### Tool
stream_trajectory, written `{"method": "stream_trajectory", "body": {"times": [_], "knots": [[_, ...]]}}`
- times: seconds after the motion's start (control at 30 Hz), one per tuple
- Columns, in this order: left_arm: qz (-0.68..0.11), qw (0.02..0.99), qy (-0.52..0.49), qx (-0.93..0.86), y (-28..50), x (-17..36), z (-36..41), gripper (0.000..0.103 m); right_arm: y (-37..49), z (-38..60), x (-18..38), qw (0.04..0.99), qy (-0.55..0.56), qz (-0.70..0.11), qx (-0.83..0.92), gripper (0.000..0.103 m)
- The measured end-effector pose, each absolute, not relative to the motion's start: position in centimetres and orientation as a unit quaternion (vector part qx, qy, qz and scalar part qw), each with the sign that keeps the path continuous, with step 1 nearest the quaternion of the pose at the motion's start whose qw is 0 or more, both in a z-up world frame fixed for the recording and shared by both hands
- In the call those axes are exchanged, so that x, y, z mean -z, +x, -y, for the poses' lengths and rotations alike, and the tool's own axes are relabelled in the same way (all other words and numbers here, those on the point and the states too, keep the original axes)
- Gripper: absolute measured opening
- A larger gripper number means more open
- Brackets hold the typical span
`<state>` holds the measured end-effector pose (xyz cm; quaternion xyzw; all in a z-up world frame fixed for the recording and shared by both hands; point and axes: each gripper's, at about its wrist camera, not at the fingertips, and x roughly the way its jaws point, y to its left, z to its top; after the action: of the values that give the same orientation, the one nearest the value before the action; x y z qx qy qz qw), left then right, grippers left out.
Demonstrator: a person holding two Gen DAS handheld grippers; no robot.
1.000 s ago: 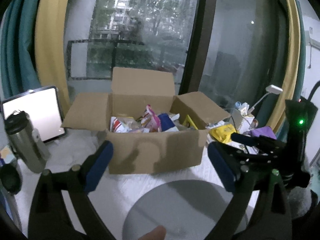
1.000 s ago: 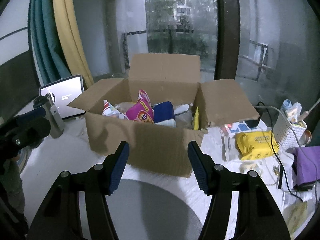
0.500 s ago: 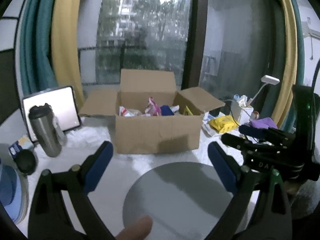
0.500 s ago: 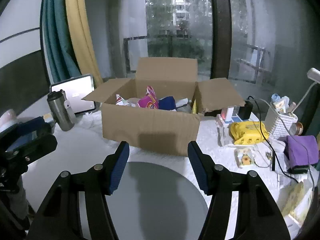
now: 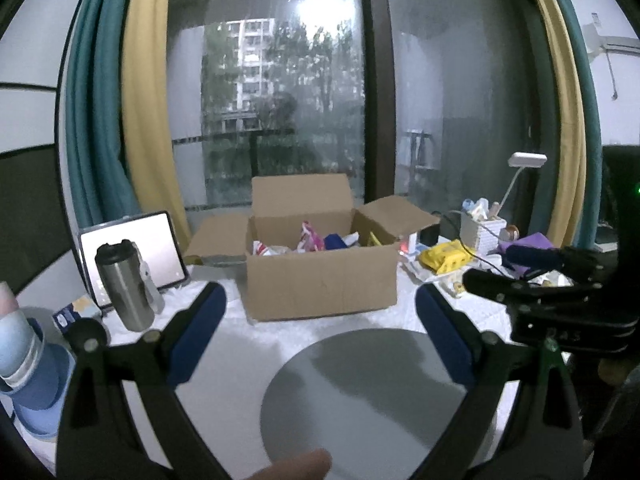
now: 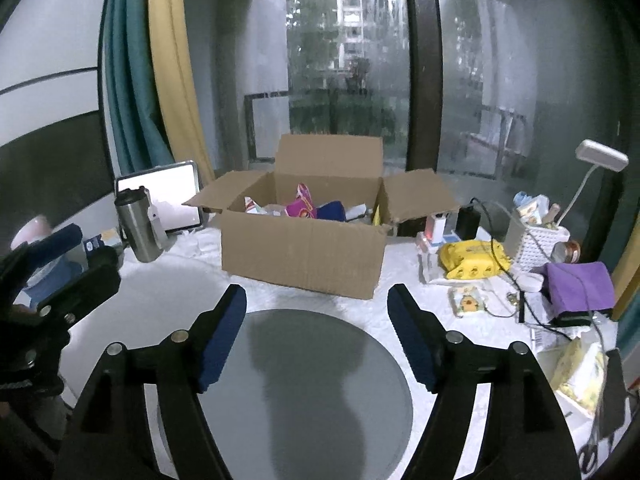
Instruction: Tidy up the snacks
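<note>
Right wrist view: snacks (image 6: 304, 208) half-hidden inside the box (image 6: 304, 256); right tongs (image 6: 316, 332) opening, left tongs (image 5: 320, 320) apart, both empty.

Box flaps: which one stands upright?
The back flap of the cardboard box, on the window side. It rises straight up; the left flap and right flap fold outward.

The cardboard box (image 6: 304, 256) hides the lower parts of the snack packets (image 6: 300, 208) inside, and their labels are too small to read. The blue cup (image 5: 28, 364) is cut by the left edge. The fingertip (image 5: 296, 468) at the bottom edge is blurred.
</note>
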<state>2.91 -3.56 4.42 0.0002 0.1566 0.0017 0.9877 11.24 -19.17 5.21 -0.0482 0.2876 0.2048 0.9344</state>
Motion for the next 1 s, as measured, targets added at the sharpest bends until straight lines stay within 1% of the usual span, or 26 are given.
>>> {"method": "stream_trajectory", "body": {"times": [0.2,0.33,1.0], "knots": [[-0.136,0.991,-0.009,0.007,1.9,-5.8,3.3,0.097,9.2,20.1,-7.3,0.947,-0.052,-0.253,-0.193,0.079],[-0.138,0.99,-0.023,0.004,2.0,-5.9,2.7,0.097,8.8,20.6,-8.4,0.953,-0.053,-0.238,-0.182,0.079],[-0.152,0.988,-0.035,0.008,2.5,-5.5,2.4,0.097,9.6,20.6,-8.1,0.952,-0.049,-0.247,-0.176,0.079]]}}
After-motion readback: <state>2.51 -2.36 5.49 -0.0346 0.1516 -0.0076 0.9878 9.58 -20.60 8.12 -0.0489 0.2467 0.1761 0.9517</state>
